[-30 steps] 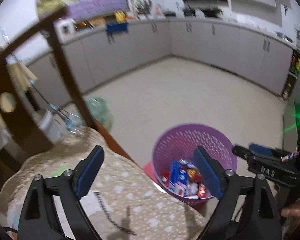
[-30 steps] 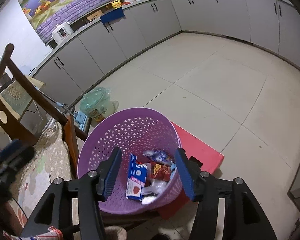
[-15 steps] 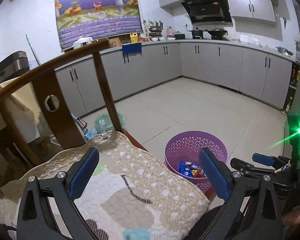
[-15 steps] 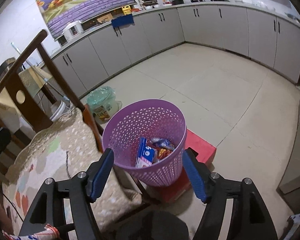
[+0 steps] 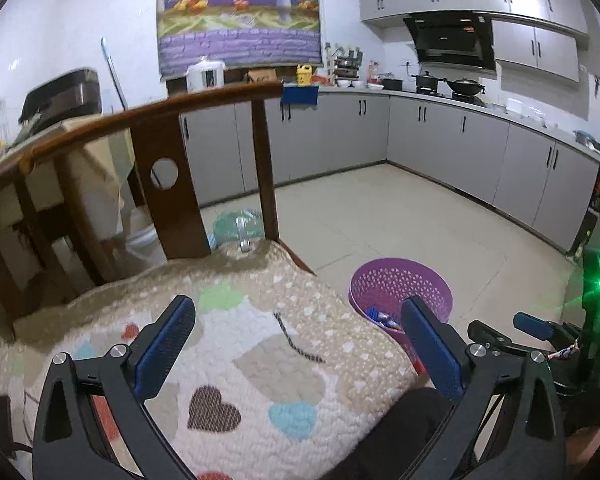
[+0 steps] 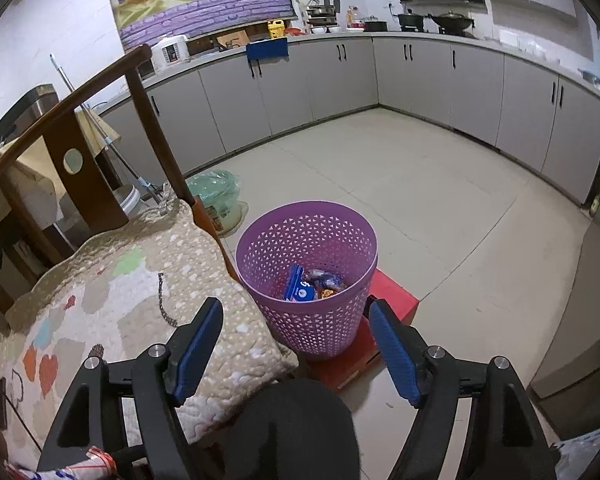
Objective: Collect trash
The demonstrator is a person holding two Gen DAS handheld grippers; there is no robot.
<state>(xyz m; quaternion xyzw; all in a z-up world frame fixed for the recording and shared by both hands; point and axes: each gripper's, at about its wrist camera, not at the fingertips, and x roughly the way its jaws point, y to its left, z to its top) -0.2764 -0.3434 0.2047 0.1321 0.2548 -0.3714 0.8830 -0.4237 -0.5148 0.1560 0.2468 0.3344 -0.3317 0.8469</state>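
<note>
Purple basket (image 6: 308, 264): centre of right wrist frame, standing on red mat (image 6: 384, 300), holding blue packet (image 6: 298, 290) and wrappers. Lies just beyond and between the spread fingers of right gripper (image 6: 294, 354), released, nothing held. Left gripper (image 5: 296, 350): likewise spread wide, empty, over quilted chair cushion (image 5: 228, 344); basket (image 5: 396, 292) at lower right of that frame.

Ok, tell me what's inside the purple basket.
The purple basket holds a blue packet and crumpled snack wrappers. Anything beneath them, and the basket's floor, is covered from view.
</note>
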